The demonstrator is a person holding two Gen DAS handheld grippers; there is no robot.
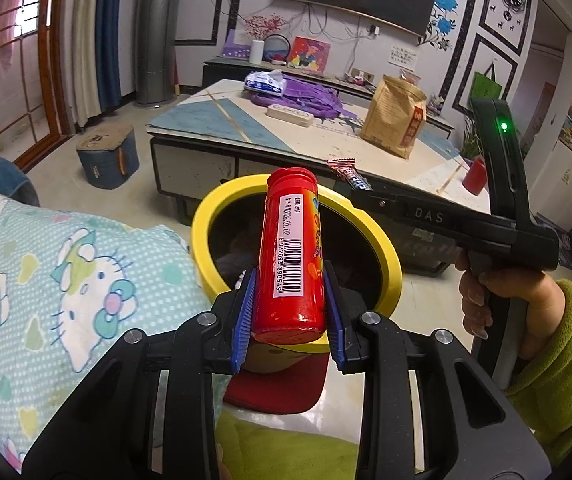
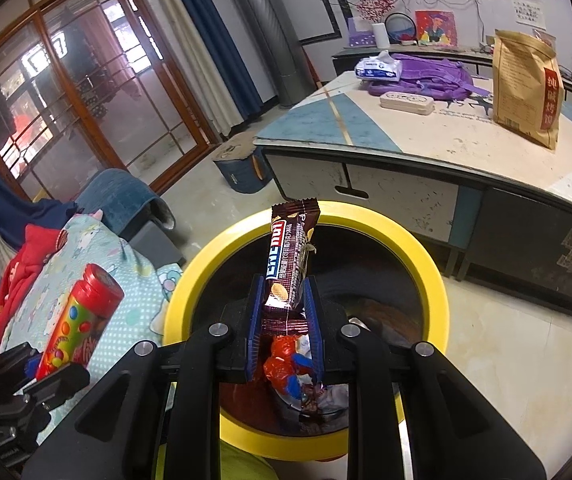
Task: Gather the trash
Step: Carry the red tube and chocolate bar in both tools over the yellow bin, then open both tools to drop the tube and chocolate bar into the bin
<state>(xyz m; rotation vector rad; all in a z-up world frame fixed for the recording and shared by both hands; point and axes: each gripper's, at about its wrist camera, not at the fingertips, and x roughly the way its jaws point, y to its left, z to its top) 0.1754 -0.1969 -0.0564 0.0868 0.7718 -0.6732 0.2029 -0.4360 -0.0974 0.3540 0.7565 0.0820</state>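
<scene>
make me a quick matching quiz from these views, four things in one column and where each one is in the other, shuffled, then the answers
Things:
1. red candy tube
2. brown snack wrapper
3. kraft paper bag
4. yellow-rimmed bin

Places:
A. standing upright on the low table
B. on the floor beside the table, already holding trash
C. clamped in the left hand-held gripper
D. clamped in the right hand-held gripper

Pairs: 1-C, 2-D, 3-A, 4-B
</scene>
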